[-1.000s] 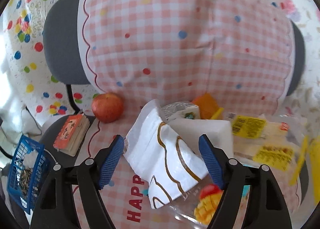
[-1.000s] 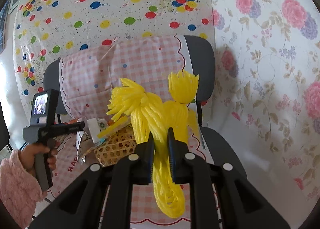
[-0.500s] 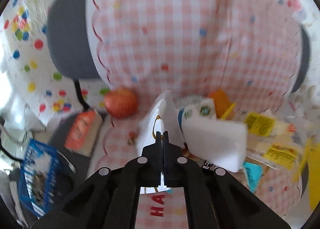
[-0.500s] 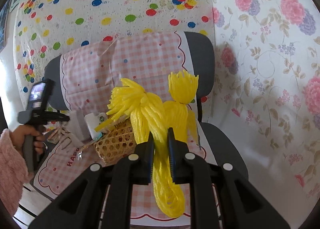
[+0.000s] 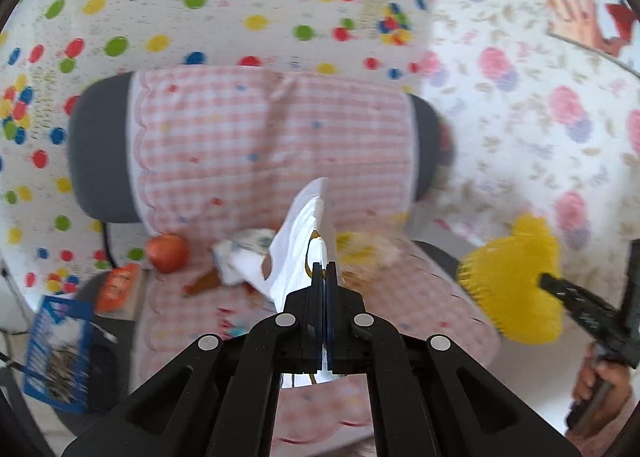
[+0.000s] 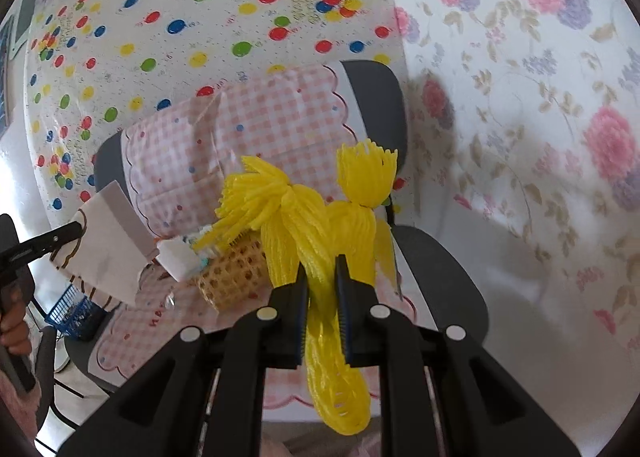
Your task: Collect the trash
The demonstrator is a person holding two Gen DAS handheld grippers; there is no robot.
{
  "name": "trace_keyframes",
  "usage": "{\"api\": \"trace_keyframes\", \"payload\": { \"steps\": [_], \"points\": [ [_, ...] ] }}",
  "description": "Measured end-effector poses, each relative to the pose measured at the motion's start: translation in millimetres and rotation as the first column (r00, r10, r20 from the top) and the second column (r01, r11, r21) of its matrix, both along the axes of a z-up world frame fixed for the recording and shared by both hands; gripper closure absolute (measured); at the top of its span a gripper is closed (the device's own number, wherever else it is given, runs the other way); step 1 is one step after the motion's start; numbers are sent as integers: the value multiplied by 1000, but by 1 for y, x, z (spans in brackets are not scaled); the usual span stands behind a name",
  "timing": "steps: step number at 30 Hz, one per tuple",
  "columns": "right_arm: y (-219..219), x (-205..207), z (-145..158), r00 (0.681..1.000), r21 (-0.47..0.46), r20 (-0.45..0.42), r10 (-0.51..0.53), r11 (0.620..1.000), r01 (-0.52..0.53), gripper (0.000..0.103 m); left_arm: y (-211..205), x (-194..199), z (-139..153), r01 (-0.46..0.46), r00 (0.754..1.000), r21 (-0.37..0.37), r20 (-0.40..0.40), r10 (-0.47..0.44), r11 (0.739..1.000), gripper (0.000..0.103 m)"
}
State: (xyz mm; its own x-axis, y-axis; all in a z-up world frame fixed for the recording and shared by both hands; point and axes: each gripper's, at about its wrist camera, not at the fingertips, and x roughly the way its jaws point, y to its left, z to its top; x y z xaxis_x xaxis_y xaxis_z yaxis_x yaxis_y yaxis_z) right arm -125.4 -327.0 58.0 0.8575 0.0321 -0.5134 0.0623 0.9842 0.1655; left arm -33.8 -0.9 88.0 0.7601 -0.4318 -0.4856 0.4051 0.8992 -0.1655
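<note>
Left gripper [image 5: 325,271]: we note fingers pressed together on white wrapper [image 5: 298,241] with brown looped print, wrapper held in air above pink checked cloth [image 5: 256,145] on grey chair [image 5: 96,161]
Right gripper [image 6: 322,289]: we note fingers clamped on yellow foam net [image 6: 316,225], net ends fanning up, tail hanging below pads
Woven basket [image 6: 236,269]: on seat, packets heaped beside it
Apple [image 5: 167,252]: at seat's left edge, near orange book [image 5: 120,287]
Blue crate [image 5: 56,353]: lower left, beside chair
</note>
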Motion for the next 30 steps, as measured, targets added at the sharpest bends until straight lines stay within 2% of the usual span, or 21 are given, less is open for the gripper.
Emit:
{"api": "trace_keyframes", "payload": {
  "steps": [4,9,13,18,25,30],
  "points": [
    [-10,-23,-13,998,-1,-38,-52,999,52,90,-32,-27,-16,89,996,-5,21,-89,996,102],
    [-23,-58,-29,990,-23,-82,-119,993,117,90,-83,-63,-44,231,973,12,24,-232,973,102],
    [-33,-90,-45,976,-42,-120,-182,983,178,90,-123,-89,-69,354,935,35,-6,-354,935,102],
    [-44,-124,-68,954,-54,-179,-242,970,236,90,-159,-106,-103,465,885,56,-66,-461,884,102],
    [-55,-151,-101,922,-19,-256,-289,956,294,90,-196,-120,-145,546,835,67,-118,-537,835,102],
    [-61,-159,-117,907,-24,-282,-312,948,318,89,-214,-119,-163,558,826,76,-146,-545,826,102]
  ]
}}
